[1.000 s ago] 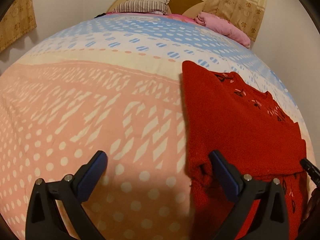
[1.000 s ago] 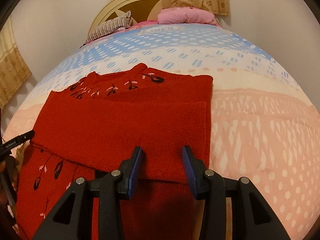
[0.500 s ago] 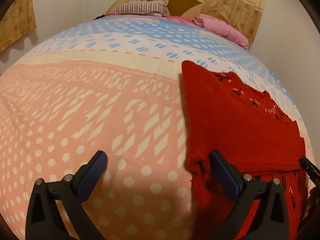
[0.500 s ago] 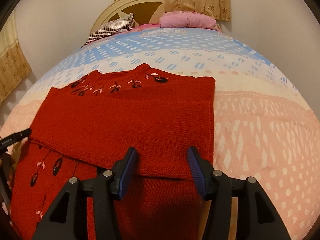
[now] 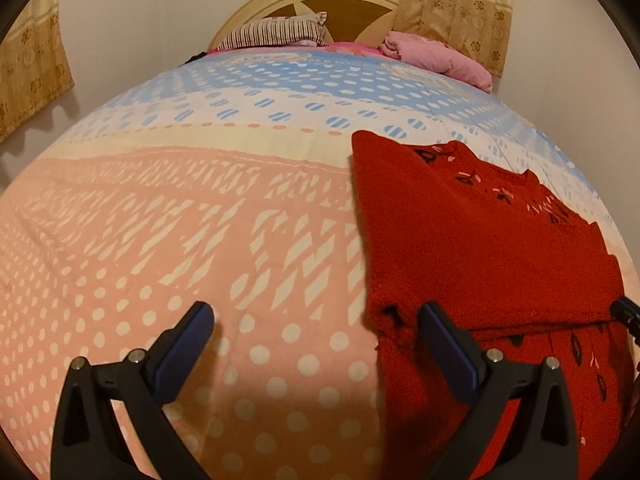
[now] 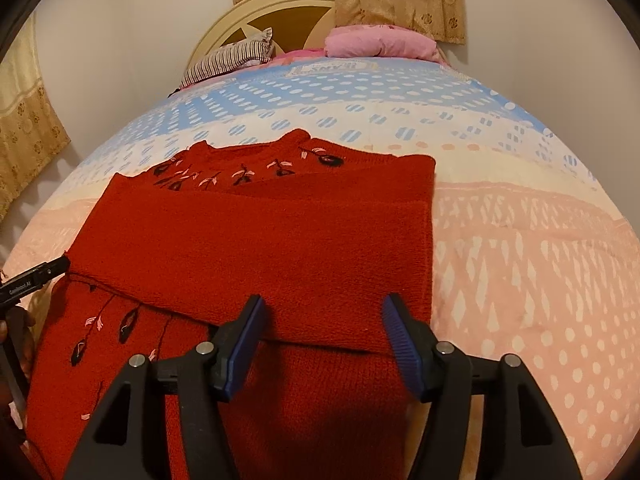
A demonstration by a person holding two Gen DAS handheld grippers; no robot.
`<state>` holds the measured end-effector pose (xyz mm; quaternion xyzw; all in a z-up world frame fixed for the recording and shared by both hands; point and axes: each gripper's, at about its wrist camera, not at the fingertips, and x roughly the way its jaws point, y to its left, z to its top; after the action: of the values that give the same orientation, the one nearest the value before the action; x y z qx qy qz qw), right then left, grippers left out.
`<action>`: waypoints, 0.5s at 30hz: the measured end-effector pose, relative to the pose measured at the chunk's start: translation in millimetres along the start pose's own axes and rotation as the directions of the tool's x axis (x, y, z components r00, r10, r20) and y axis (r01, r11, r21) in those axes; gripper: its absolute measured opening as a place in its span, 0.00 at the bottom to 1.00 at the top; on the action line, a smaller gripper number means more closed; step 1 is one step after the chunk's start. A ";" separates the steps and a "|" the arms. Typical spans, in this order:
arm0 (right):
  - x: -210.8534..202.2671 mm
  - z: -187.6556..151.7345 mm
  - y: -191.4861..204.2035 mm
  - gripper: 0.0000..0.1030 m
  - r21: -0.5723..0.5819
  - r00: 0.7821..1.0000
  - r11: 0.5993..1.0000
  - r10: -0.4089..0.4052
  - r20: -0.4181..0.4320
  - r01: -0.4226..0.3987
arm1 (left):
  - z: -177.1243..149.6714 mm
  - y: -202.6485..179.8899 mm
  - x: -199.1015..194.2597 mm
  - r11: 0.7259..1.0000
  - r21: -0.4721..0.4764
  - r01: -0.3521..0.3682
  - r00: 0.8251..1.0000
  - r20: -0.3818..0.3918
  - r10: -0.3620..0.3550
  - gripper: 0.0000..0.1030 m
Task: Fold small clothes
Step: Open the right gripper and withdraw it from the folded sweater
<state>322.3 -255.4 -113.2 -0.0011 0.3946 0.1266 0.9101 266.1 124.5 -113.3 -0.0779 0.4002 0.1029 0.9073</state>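
Note:
A red knit sweater with black and pink embroidered flowers lies flat on the bed, one sleeve folded across its body. My right gripper hovers over the near edge of that folded sleeve. Its jaws are opening, and the cloth lies under the gap without either pad pressing on it. In the left wrist view the sweater fills the right side. My left gripper stands wide open at the sweater's left edge, one finger over the knit and the other over the bedspread, holding nothing.
The bedspread is pink, cream and blue with white dots. At the far end are a striped pillow, a pink bundle and a cream headboard. Curtains hang on both sides. A hand shows at the left edge.
The right gripper's jaws have spread wider over the folded sleeve. The left gripper has barely shifted and stays wide open.

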 end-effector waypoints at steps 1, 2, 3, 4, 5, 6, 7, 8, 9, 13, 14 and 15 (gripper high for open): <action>-0.8 0.1 1.8 0.61 -0.004 1.000 1.000 -0.005 0.003 0.005 | -0.6 -0.8 -0.8 1.000 0.007 -0.005 1.000 0.001 0.005 1.00; -2.5 -0.7 4.1 0.61 -0.013 1.000 1.000 -0.015 0.006 0.015 | -1.5 -1.9 -1.5 1.000 0.015 -0.007 1.000 -0.002 0.007 1.00; -3.6 -1.2 5.4 0.61 -0.017 1.000 1.000 -0.019 0.007 0.019 | -2.4 -3.5 -2.4 1.000 0.021 -0.008 1.000 -0.005 0.008 1.00; -5.7 -2.1 6.7 0.61 -0.020 1.000 1.000 -0.022 0.011 0.023 | -3.8 -4.4 -2.9 1.000 0.028 -0.012 1.000 -0.010 0.012 1.00; -8.0 -2.9 7.4 0.61 -0.020 1.000 1.000 -0.024 0.017 0.024 | -5.2 -5.8 -3.9 0.999 0.034 -0.016 1.000 -0.011 0.017 1.00; -9.9 -3.5 7.7 0.62 -0.018 0.999 1.000 -0.022 0.023 0.022 | -5.7 -6.8 -4.7 0.999 0.039 -0.018 1.000 -0.009 0.018 1.00; -11.5 -4.1 7.4 0.62 -0.015 0.999 1.000 -0.019 0.028 0.019 | -6.1 -7.1 -6.0 0.999 0.043 -0.019 1.000 -0.006 0.019 1.00; -12.7 -4.5 6.8 0.62 -0.011 0.999 1.000 -0.018 0.032 0.019 | -6.8 -7.2 -7.6 0.999 0.044 -0.020 1.000 -0.002 0.020 1.00; -14.3 -4.7 5.8 0.62 -0.006 0.999 1.000 -0.018 0.038 0.018 | -6.9 -7.3 -8.3 0.999 0.045 -0.021 1.000 0.000 0.021 1.00; -17.7 -5.9 2.3 0.62 0.017 0.999 1.000 -0.004 0.045 0.004 | -9.6 -7.3 -12.1 0.999 0.046 -0.015 1.000 -0.004 0.015 1.00; -19.1 -6.9 1.2 0.62 0.023 0.999 1.000 -0.004 0.044 0.003 | -11.6 -7.6 -14.2 0.999 0.047 -0.012 1.000 -0.007 0.013 1.00; -20.3 -8.0 0.7 0.62 0.027 0.999 1.000 -0.004 0.041 0.003 | -13.3 -7.9 -16.3 0.999 0.049 -0.008 1.000 -0.007 0.008 1.00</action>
<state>303.0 -260.2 -104.0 0.0130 0.3774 0.1197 0.9182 247.9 111.9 -109.6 -0.0545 0.4061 0.0965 0.9071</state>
